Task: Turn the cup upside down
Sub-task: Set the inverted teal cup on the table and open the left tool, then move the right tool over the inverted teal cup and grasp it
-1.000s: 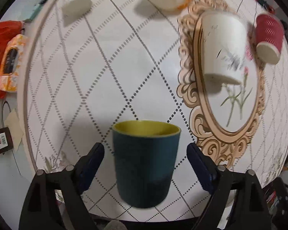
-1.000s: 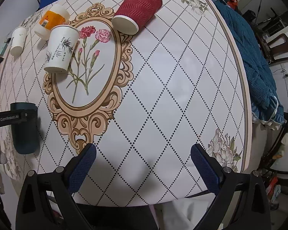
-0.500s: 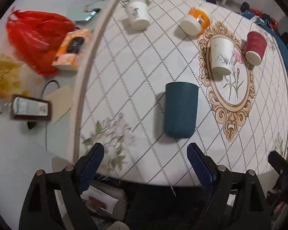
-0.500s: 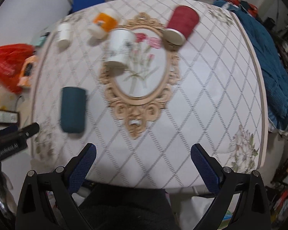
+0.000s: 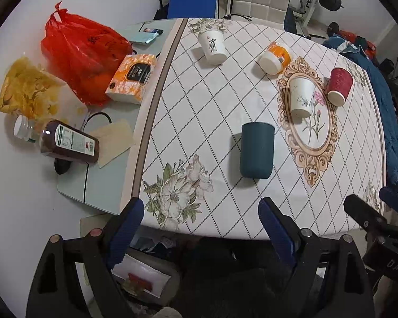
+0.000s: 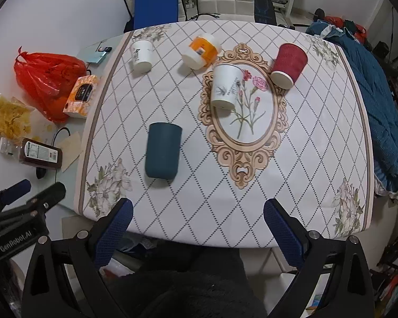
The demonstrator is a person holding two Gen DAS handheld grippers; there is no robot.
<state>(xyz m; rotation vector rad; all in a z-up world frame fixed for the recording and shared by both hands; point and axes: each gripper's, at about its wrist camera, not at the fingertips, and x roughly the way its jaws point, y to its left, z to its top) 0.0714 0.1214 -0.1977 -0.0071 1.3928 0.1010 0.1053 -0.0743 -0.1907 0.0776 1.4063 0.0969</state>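
A dark teal cup (image 5: pixel 256 150) stands on the patterned table with its closed base up; it also shows in the right wrist view (image 6: pixel 162 154). My left gripper (image 5: pixel 201 228) is open and empty, held well back over the near table edge. My right gripper (image 6: pixel 197 229) is open and empty, also back from the near edge. Neither gripper touches the cup.
On the table stand a white floral cup (image 6: pixel 225 85), a red ribbed cup (image 6: pixel 289 65), a small white cup (image 6: pixel 142 55) and an orange jar (image 6: pixel 201 50). Left of the cloth lie a red bag (image 5: pixel 85 53), a tissue pack (image 5: pixel 131 79) and a dark bottle (image 5: pixel 69 141).
The teal cup showed its yellow inside between my left fingers one second ago; now it stands base up on the table. Both grippers have pulled back and up, away from it.
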